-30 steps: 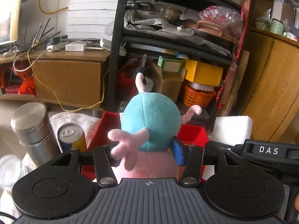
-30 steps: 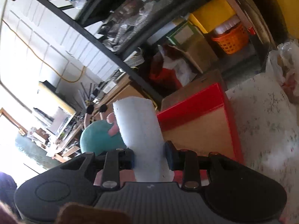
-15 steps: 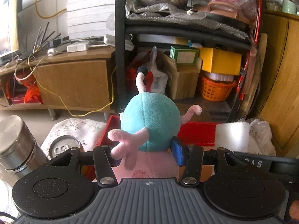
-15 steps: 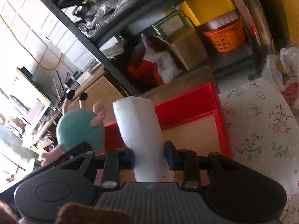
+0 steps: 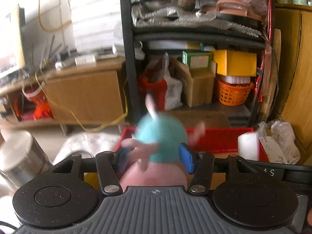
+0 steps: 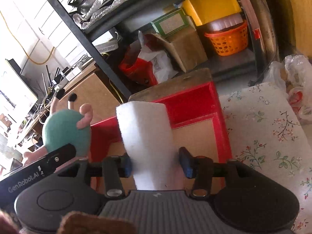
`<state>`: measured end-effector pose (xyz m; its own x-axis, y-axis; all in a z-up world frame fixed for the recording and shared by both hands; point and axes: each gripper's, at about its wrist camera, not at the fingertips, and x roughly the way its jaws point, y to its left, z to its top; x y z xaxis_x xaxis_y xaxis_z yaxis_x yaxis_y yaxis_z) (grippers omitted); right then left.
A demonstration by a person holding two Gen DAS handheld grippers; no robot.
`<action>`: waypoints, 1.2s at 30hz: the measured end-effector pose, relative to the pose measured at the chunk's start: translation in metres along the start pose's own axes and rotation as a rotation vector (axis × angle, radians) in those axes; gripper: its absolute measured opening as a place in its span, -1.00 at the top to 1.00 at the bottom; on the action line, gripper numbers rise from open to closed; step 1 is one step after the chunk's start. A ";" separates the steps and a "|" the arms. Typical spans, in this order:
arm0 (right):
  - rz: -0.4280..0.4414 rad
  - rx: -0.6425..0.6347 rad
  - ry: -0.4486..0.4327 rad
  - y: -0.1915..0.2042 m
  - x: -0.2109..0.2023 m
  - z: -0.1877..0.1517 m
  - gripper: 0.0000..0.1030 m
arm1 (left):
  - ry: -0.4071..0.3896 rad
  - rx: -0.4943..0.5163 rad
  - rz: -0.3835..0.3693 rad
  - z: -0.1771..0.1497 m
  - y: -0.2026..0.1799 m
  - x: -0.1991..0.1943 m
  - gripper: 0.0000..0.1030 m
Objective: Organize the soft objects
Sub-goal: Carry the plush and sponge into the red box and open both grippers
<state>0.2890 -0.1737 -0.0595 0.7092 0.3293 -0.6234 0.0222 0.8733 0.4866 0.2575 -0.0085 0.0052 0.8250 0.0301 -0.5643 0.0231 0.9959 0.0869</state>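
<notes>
Both pairs of fingers are spreading. Low in the left wrist view, the left gripper (image 5: 154, 159) straddles one blurred teal-and-pink plush toy (image 5: 160, 136), its blue pads seeming just clear. Low in the right wrist view, the right gripper (image 6: 156, 162) flanks one white foam block (image 6: 148, 136), a gap at the right pad. Behind both lies one red tray (image 6: 220, 128) on a floral cloth (image 6: 263, 128). One steel canister (image 5: 17, 156) stands lower left in the left view; one orange basket (image 5: 233, 92) sits on the shelf beyond.

Cluttered black shelving unit (image 5: 128, 62), wooden cabinet (image 5: 81, 93), white tiled wall (image 5: 91, 13), bright daylight
</notes>
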 end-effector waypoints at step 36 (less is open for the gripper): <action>0.028 -0.115 -0.090 0.043 -0.135 -0.067 0.20 | 0.009 -0.008 -0.036 -0.058 0.039 -0.113 -0.46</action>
<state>0.1472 -0.1561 0.0044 0.7690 0.3248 -0.5506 -0.0758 0.9016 0.4259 0.1325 0.0320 0.0254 0.8188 -0.0054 -0.5740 0.0485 0.9970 0.0598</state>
